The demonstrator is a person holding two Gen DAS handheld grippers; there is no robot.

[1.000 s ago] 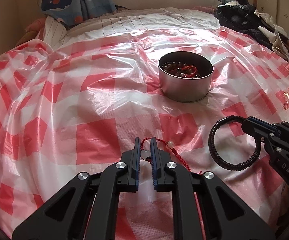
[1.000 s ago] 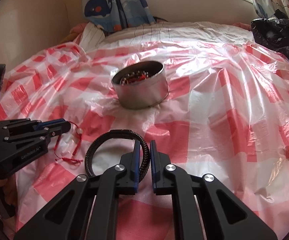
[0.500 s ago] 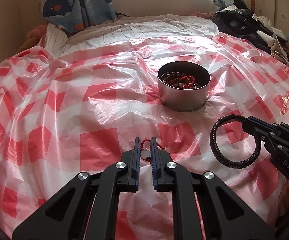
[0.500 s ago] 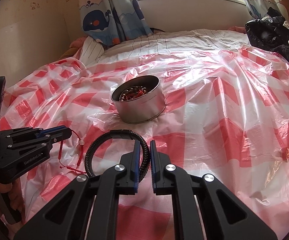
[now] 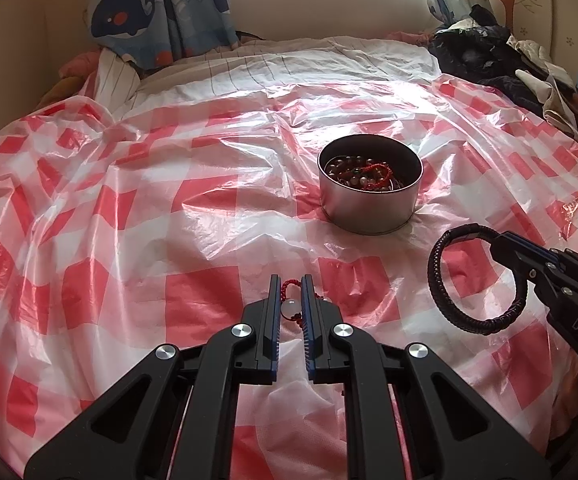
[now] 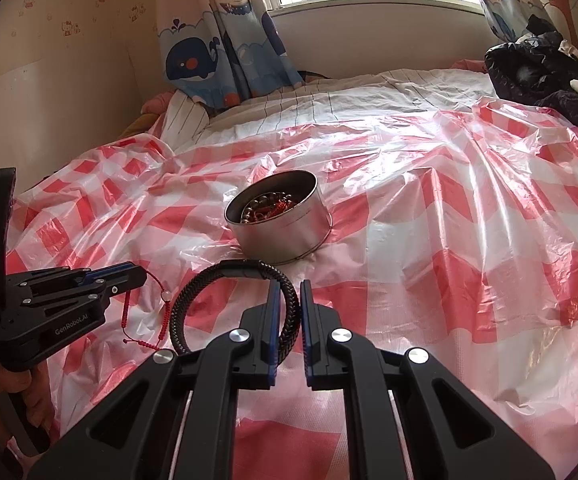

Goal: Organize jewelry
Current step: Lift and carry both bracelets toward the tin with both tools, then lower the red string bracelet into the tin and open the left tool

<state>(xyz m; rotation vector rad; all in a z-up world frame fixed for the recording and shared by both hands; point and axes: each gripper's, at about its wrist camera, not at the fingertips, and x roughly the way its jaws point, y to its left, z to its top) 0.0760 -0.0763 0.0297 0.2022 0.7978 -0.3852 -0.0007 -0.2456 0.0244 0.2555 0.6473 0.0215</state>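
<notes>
Between the left tongs [image 5: 290, 294], pinched tight, sits a red cord bracelet [image 5: 289, 307] with a pale bead. To their right, the right tongs [image 6: 287, 300] clamp a black braided bracelet [image 6: 225, 300]. Farther off, a round tin [image 5: 369, 210] of beads rests on the bed's checked plastic sheet [image 5: 129, 220].

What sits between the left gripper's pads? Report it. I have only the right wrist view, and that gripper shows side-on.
Observer: A pale round bead threaded on the red cord. The left gripper pinches it between its pads.
Operator: Now describe my bracelet from that camera.
Observer: The black bracelet shows as a whole open loop. The right gripper clamps only its upper right edge, and the rest hangs free.
</notes>
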